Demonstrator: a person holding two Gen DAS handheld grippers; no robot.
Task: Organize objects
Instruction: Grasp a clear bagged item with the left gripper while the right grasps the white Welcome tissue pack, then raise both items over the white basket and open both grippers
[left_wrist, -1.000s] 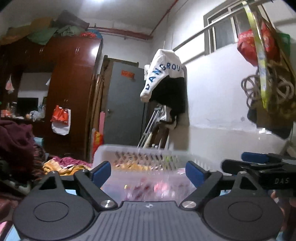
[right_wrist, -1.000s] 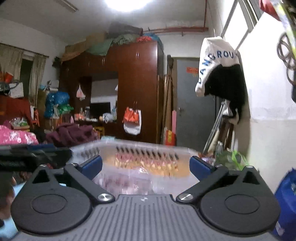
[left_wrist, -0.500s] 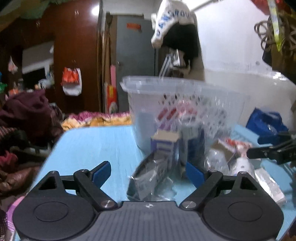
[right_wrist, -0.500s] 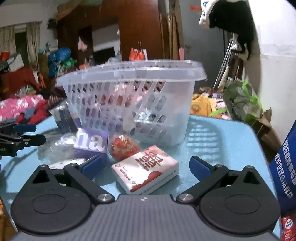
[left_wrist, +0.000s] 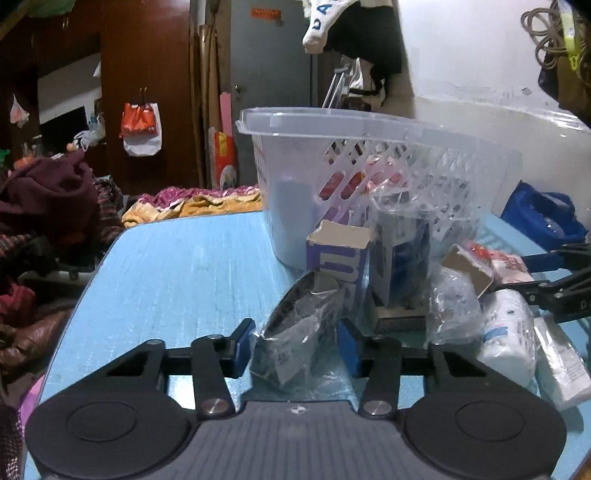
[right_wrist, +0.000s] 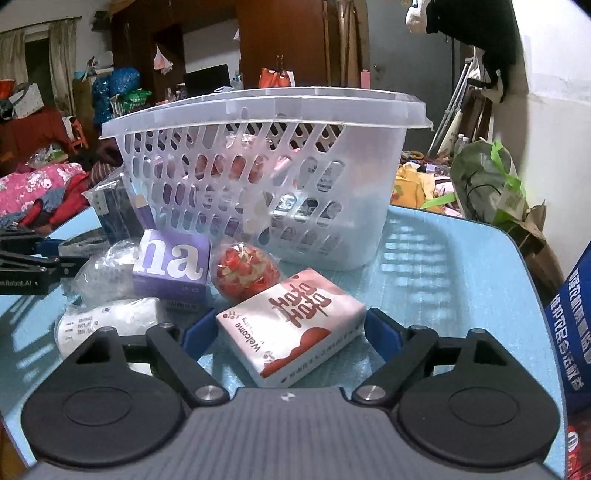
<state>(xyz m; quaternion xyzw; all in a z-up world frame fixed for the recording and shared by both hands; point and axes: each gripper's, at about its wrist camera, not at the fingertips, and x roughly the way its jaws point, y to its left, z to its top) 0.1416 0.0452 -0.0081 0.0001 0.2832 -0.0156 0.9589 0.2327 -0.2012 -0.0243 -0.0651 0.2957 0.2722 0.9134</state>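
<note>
Blue table (left_wrist: 177, 266), basket (right_wrist: 258, 110) contents unclear

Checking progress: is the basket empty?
No. Red packets show through the basket slots; most items are outside it on the table.

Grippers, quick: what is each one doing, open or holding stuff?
Left gripper: closing around the plastic-wrapped packet; firm grip cannot be told.
Right gripper: open around the pink tissue pack, not squeezing.

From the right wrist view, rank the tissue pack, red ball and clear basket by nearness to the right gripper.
1. Tissue pack: between the right gripper fingers, nearest.
2. Red ball: just beyond the pack, slightly left.
3. Clear basket: farthest, behind both on the blue table.
</note>
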